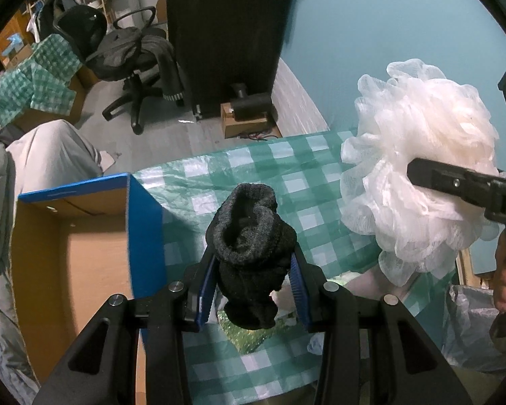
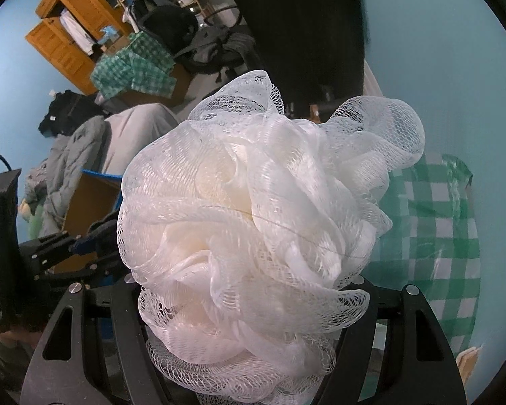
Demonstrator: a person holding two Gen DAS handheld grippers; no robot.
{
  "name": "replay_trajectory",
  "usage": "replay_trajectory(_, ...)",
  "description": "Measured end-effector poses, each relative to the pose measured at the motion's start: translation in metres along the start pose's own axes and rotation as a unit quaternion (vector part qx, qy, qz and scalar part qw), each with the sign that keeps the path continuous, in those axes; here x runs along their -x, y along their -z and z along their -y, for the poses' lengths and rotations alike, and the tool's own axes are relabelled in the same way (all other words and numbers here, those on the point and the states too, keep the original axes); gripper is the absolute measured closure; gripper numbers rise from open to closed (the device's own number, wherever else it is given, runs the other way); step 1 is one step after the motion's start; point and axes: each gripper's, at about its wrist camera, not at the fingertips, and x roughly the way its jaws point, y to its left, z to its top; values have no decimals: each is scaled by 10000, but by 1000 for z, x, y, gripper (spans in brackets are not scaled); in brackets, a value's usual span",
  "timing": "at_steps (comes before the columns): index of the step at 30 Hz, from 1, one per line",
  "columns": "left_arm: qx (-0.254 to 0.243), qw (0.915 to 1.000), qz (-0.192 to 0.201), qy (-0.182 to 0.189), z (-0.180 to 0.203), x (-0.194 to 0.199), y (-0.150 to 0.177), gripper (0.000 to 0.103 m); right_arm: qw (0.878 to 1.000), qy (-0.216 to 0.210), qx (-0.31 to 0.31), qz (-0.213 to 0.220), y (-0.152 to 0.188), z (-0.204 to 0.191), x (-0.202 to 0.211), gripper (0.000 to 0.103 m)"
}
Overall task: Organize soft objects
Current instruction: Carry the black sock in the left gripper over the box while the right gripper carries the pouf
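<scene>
We've got the left gripper (image 1: 253, 263) pinching a rolled black knitted sock (image 1: 251, 253) above the green-checked tablecloth (image 1: 263, 165), while our right gripper (image 2: 243, 307) clamps a puffy white mesh bath sponge (image 2: 253, 222) aloft beside it.

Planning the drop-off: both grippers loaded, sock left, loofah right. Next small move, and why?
Probably swing the left gripper left over the open cardboard box and release. It is shut on the black sock above the checked cloth, and the box looks empty. The right gripper holds the white loofah farther away.
</scene>
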Motion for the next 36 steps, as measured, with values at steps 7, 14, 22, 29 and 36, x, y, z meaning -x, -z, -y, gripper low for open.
replay_trajectory(7, 100, 9999, 130, -55, -8, 22, 2, 63, 9996, -3, 278, 35, -4, -15, 13, 32)
replay_trajectory(14, 148, 9990, 341, -233, -14, 48, 5, 63, 9985, -73, 542, 64, -3, -32, 23, 32)
replay_trajectory(22, 358, 9975, 499, -362, -29, 70, 14, 63, 9970, -218, 743, 60, -6, -55, 25, 32)
replay_trajectory(29, 512, 9954, 598, -554, -49, 85, 24, 63, 9952, -376, 905, 50, -8, -83, 19, 32)
replay_trajectory(36, 756, 9929, 595, -696, -82, 88, 33, 63, 9916, -561, 1164, 2, -11, -116, 9, 32)
